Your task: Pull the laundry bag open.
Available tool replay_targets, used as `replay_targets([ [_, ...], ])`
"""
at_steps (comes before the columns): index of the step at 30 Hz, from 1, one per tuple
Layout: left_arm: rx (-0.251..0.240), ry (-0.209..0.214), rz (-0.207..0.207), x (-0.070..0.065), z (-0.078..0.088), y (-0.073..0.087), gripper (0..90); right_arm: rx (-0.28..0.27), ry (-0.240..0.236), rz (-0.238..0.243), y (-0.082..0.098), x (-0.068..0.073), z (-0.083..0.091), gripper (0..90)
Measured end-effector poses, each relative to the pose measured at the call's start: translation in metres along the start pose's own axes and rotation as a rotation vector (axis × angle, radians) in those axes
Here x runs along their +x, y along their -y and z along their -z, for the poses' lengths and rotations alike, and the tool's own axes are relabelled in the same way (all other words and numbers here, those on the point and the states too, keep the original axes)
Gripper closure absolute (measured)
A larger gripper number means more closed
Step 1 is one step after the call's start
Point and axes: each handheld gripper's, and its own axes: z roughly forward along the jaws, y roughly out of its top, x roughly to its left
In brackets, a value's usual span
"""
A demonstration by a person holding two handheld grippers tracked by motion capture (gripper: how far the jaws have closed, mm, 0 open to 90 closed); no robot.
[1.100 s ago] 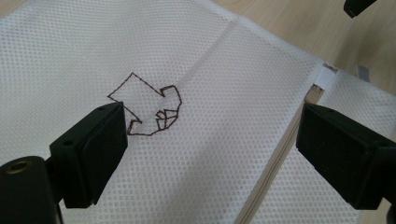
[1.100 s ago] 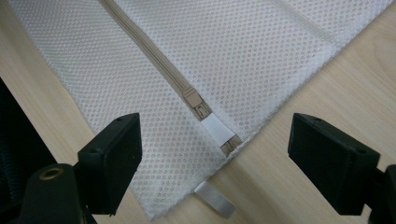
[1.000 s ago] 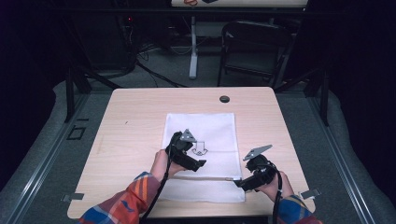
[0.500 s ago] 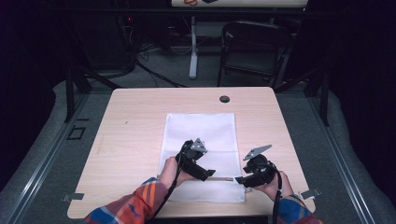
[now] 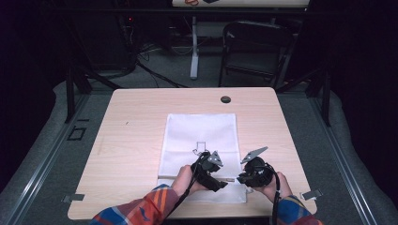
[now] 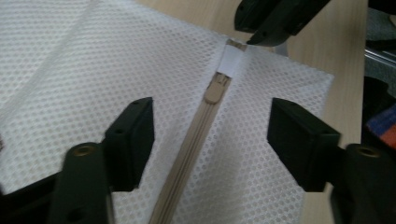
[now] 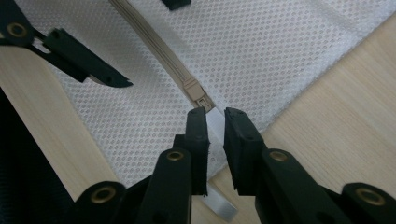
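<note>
the right hand-held gripper [image 7: 215, 122] has just been closing and now pinches the white fabric tab [image 7: 215, 125] at the zip's end, likely to anchor the white mesh laundry bag [image 5: 199, 140] so it won't slide. the left hand-held gripper [image 6: 210, 135] has also been closing, yet its jaws stand apart astride the beige zipper [image 6: 187, 158], touching nothing, apparently lining up on the beige slider [image 6: 216, 88]. the bag lies flat on the light wooden tabletop [image 5: 136, 122], near its front edge.
</note>
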Motion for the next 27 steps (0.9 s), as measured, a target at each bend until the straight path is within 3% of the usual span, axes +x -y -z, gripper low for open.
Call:
replay_targets([
  [4, -0.005, 0.02, -0.016, -0.001, -0.005, -0.004, 49.8, 0.009, 0.004, 0.002, -0.001, -0.001, -0.003, 85.9],
  [8, -0.008, 0.053, -0.023, 0.0, -0.01, -0.007, 54.7, 0.014, 0.004, -0.006, -0.001, -0.003, -0.007, 88.4],
  [10, 0.014, 0.067, -0.028, 0.0, -0.014, -0.009, 58.5, 0.016, -0.004, -0.013, -0.002, -0.003, -0.008, 89.1],
  [19, 0.051, 0.055, -0.023, 0.003, -0.028, -0.011, 66.2, 0.022, -0.005, -0.026, -0.002, -0.007, -0.016, 90.0],
  [26, 0.053, 0.062, -0.03, 0.003, -0.032, -0.013, 66.7, 0.035, -0.028, -0.045, 0.0, -0.01, -0.023, 90.0],
  [27, 0.047, 0.062, -0.031, 0.002, -0.033, -0.013, 67.0, 0.045, -0.011, -0.037, 0.0, -0.01, -0.023, 90.0],
])
